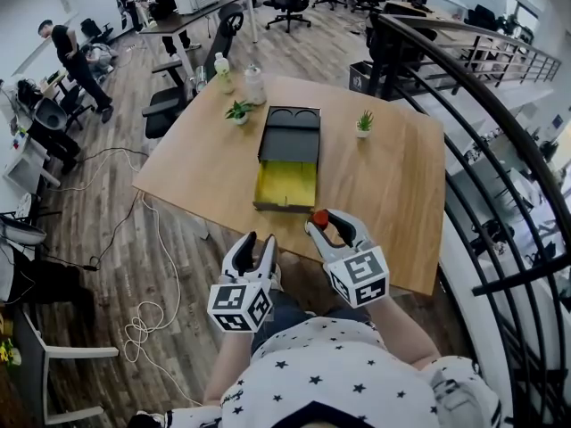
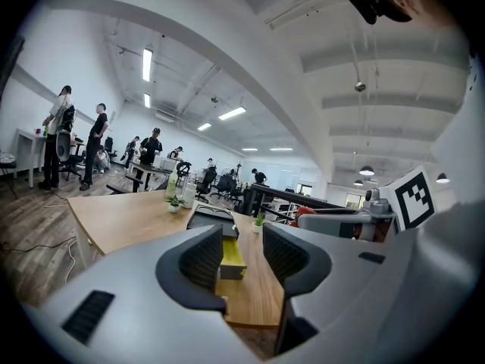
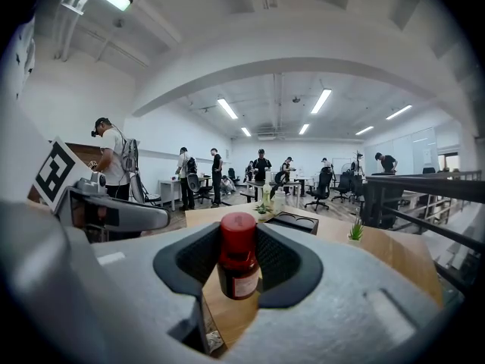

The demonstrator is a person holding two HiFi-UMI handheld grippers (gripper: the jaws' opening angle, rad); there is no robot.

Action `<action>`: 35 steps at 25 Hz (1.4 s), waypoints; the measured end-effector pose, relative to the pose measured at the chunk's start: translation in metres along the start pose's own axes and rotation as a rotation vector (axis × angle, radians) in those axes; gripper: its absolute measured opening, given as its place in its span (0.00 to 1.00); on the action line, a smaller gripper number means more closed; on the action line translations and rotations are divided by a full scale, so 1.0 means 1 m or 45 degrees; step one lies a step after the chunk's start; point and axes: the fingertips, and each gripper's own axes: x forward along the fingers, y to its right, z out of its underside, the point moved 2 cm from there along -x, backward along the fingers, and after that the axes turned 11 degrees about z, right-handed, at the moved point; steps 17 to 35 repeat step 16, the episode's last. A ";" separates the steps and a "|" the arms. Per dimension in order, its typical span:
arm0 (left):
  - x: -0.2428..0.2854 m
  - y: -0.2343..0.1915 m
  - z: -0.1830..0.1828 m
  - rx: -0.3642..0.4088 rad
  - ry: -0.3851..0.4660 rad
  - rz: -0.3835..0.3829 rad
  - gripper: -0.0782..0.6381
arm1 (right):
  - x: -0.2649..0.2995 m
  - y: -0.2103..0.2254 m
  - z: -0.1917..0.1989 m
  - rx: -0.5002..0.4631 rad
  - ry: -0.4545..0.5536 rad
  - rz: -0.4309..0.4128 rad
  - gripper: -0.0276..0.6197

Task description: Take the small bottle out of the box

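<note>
A small dark bottle with a red cap (image 3: 238,264) stands upright between the pads of my right gripper (image 3: 238,262), which is shut on it. In the head view that right gripper (image 1: 324,225) is lifted near the table's front edge, the red cap (image 1: 320,218) showing between its jaws. The black box (image 1: 287,157) lies open mid-table, yellow inside, with its lid folded back. My left gripper (image 1: 256,251) hovers off the front edge, lower left of the right one, open and holding nothing. In the left gripper view the box (image 2: 229,258) shows between the jaws, far off.
Two small potted plants (image 1: 238,111) (image 1: 364,123) flank the box. Two bottles (image 1: 222,72) stand at the table's far corner. A black railing (image 1: 464,105) runs along the right. Cables (image 1: 143,319) lie on the floor at the left. People and office chairs are in the background.
</note>
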 end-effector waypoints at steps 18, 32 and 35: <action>0.002 -0.008 0.004 -0.016 -0.005 -0.016 0.33 | 0.011 -0.001 0.003 -0.002 -0.002 -0.010 0.26; 0.002 -0.008 0.004 -0.016 -0.005 -0.016 0.33 | 0.011 -0.001 0.003 -0.002 -0.002 -0.010 0.26; 0.002 -0.008 0.004 -0.016 -0.005 -0.016 0.33 | 0.011 -0.001 0.003 -0.002 -0.002 -0.010 0.26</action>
